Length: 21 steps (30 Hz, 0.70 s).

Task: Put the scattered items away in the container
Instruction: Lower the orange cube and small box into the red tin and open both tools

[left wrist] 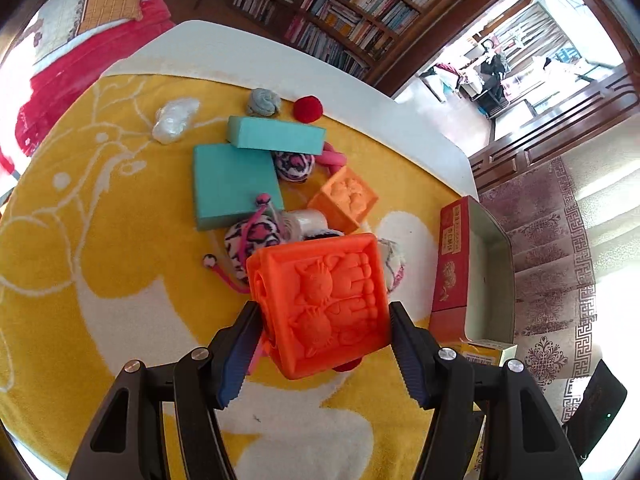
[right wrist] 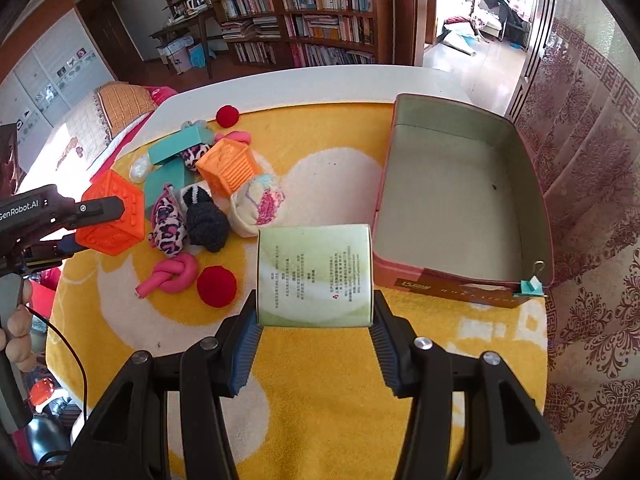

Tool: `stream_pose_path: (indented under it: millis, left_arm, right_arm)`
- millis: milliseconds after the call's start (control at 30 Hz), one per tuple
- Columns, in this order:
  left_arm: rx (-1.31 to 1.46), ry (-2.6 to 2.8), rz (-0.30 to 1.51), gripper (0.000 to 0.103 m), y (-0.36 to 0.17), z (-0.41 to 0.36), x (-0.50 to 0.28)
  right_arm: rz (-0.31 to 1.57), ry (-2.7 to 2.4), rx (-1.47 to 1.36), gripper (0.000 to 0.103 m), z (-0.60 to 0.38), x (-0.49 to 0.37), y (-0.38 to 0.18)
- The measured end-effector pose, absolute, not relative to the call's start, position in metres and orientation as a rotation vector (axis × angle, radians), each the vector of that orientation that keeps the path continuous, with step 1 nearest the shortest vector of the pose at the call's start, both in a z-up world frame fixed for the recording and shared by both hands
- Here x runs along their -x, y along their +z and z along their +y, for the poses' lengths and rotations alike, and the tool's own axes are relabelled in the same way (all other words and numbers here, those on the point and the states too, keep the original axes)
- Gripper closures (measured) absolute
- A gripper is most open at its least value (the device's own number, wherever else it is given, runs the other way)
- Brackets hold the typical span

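A: Start with the left wrist view. What are the left tongs (left wrist: 322,322) doing?

B: They are clenched on a bright orange block (left wrist: 320,304) with a cat relief on its face. A blue ribbed pad presses each side, and the block is lifted clear of the yellow-and-white blanket (left wrist: 100,280) covering the bench (left wrist: 240,48).

A: And the scattered things?

B: Beyond the block lies a pile: two teal blocks (left wrist: 236,184), one leaning over the other, a paler orange cube (left wrist: 346,198), two pink-and-black patterned plush balls (left wrist: 252,240), a grey rolled sock (left wrist: 262,102), a red pompom (left wrist: 308,109) and a whitish bundle (left wrist: 176,120). The container (left wrist: 486,276), a red box with a pale lining, sits at the right edge of the bench, near the pile but apart from it.

A: Now the right wrist view.

B: The right tongs (right wrist: 314,316) grip a pale green cylinder with printed text (right wrist: 316,276), lying crosswise between the pads, held above the blanket. The container (right wrist: 460,208) is just to its right, open, with a binder clip (right wrist: 534,280) on its near corner.

A: Is the other gripper visible there?

B: Yes, the left tongs enter from the left with the orange block (right wrist: 114,216), a hand (right wrist: 18,328) below on the handle. Nearby lie a black sock ball (right wrist: 206,218), a cream sock ball (right wrist: 258,204), a pink knotted tube (right wrist: 172,276) and a second red pompom (right wrist: 217,285).
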<state>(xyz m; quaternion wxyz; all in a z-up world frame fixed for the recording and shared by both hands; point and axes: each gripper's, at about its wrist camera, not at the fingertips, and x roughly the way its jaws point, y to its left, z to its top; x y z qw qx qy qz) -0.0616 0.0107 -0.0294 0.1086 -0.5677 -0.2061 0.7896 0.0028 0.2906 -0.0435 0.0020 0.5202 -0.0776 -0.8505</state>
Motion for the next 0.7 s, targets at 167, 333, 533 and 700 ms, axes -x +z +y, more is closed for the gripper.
stream_pose_path:
  millis: [167, 333, 533, 700]
  left_arm:
    - [1.626, 2.238, -0.503, 0.038, -0.018, 0.092, 0.067]
    - [1.575, 2.173, -0.389, 0.038, -0.006, 0.165, 0.069]
    - [1.531, 2.14, -0.313, 0.038, 0.0, 0.225, 0.075]
    - [1.543, 2.13, -0.322, 0.029, 0.0, 0.247, 0.088]
  right_arm:
    - [-0.256, -2.78, -1.596, 0.047, 0.343, -0.003, -0.035]
    - [-0.271, -2.861, -1.562, 0.047, 0.384, 0.002, -0.028]
    - [-0.265, -2.904, -1.539, 0.047, 0.409, 0.014, -0.029]
    - [-0.301, -2.906, -1.546, 0.046, 0.42, 0.024, -0.035]
